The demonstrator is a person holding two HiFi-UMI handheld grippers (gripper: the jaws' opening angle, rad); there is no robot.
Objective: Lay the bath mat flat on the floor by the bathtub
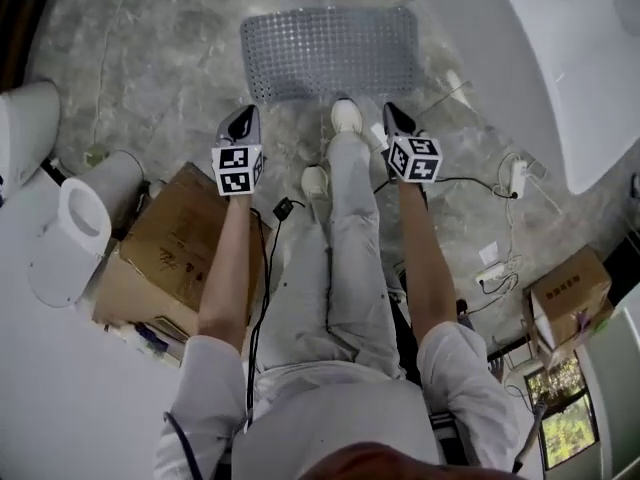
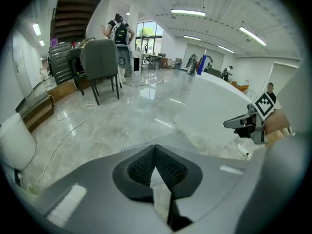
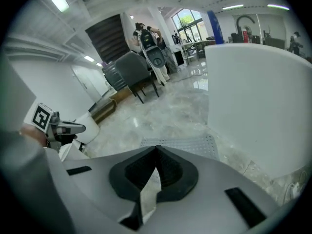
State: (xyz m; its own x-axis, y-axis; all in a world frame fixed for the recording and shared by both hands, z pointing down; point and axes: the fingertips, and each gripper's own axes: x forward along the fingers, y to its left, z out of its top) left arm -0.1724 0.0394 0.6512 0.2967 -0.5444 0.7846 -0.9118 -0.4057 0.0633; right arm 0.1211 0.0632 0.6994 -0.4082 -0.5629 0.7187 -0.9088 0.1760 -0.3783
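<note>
Left tool point(image 2: 155, 165): pads pressed together, nothing between them. Right tool point(image 3: 157, 168): same story, jaws closed tight on empty air. In the head view, the left tool point(image 1: 241, 126) and the right tool point(image 1: 398, 121) hang side by side, well clear of the floor point(image 1: 150, 68), each tipped forward and down, marker cubes on top.

Out beyond the tips lies the bath mat point(image 1: 330, 51), a grey perforated rectangle spread on the marble. It is apart from both tools, with its right end near the white bathtub point(image 1: 560, 58). From the right gripper view the bath mat point(image 3: 181, 142) looks flat, its far corner close to the bathtub point(image 3: 263, 106) wall; no fold shows.

So the laying step looks finished and the tools are off the job. Next, I'd say, only a check is needed: if an edge curls or the mat sits skewed to the tub, one tool would have to go down and nudge it.

Both arms reach forward, one on each side of the person's legs, elbows nearly straight.
</note>
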